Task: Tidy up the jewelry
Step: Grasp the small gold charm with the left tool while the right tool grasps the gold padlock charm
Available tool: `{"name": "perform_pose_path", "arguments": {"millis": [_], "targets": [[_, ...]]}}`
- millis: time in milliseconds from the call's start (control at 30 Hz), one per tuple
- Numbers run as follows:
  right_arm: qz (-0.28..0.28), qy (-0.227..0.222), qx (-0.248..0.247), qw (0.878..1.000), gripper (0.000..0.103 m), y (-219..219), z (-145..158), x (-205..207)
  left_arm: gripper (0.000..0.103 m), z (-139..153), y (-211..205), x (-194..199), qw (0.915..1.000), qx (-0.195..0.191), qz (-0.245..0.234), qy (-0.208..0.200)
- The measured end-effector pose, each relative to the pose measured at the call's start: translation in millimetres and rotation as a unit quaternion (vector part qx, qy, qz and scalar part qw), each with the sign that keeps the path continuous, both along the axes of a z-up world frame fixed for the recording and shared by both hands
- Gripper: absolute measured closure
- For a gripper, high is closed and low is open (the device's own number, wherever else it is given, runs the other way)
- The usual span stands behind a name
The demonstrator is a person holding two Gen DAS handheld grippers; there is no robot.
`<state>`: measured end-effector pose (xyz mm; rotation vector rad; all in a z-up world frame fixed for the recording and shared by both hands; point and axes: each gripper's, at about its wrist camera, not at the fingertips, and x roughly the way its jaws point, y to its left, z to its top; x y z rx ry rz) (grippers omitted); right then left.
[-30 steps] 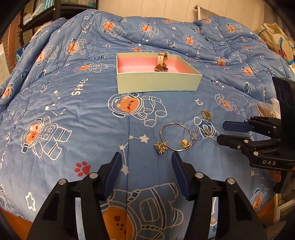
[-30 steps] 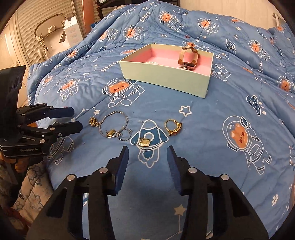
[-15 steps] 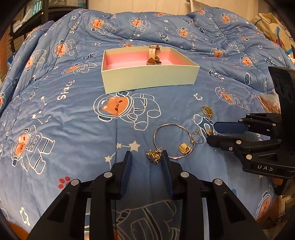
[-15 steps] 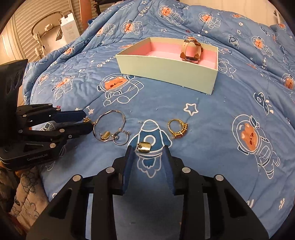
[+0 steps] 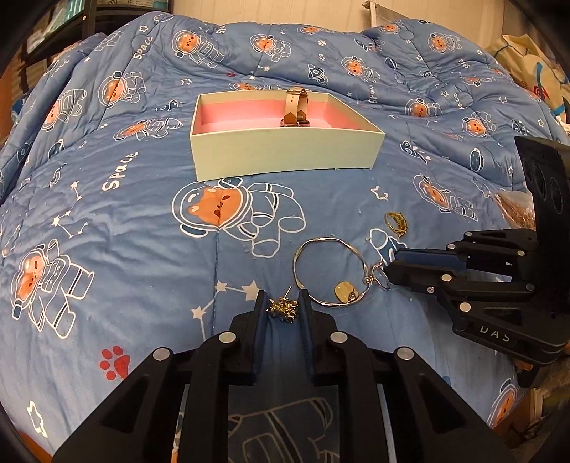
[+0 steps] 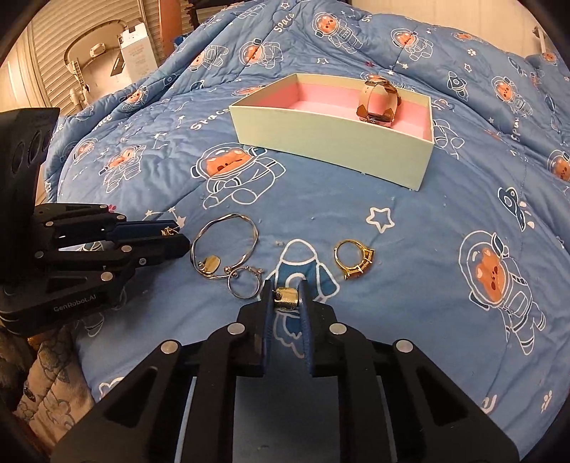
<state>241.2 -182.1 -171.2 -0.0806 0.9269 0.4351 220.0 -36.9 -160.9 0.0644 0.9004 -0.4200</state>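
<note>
My left gripper point(image 5: 282, 309) is shut on a small gold flower-shaped earring point(image 5: 283, 309) lying on the blue quilt. My right gripper point(image 6: 286, 297) is shut on a small gold square earring point(image 6: 286, 297). A silver bangle point(image 5: 326, 272) with a square gold earring point(image 5: 343, 290) inside it and a small silver ring point(image 6: 244, 283) lie between the grippers. A gold ring point(image 6: 352, 258) lies to the right. The pale green box with pink lining point(image 5: 285, 156) stands further back and holds a watch point(image 5: 295, 110).
The blue astronaut-print quilt point(image 5: 107, 213) covers the bed and slopes off at the edges. Shelves point(image 5: 53, 28) stand at the back left. A white box and a roller shutter point(image 6: 89, 53) stand beyond the bed's left side in the right wrist view.
Both grippers moved forward and down onto the quilt and closed, the left on the flower earring and the right on the square earring.
</note>
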Motion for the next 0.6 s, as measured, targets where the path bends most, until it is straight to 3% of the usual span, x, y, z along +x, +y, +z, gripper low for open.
{"name": "perform_pose_path", "arguments": {"millis": [600], "targets": [[-0.020, -0.007, 0.030, 0.999, 0.088, -19.3, 24.7, -20.2, 0.086, 33.8, 30.8, -23.6, 0.9974, -0.052, 0.045, -0.019]]}}
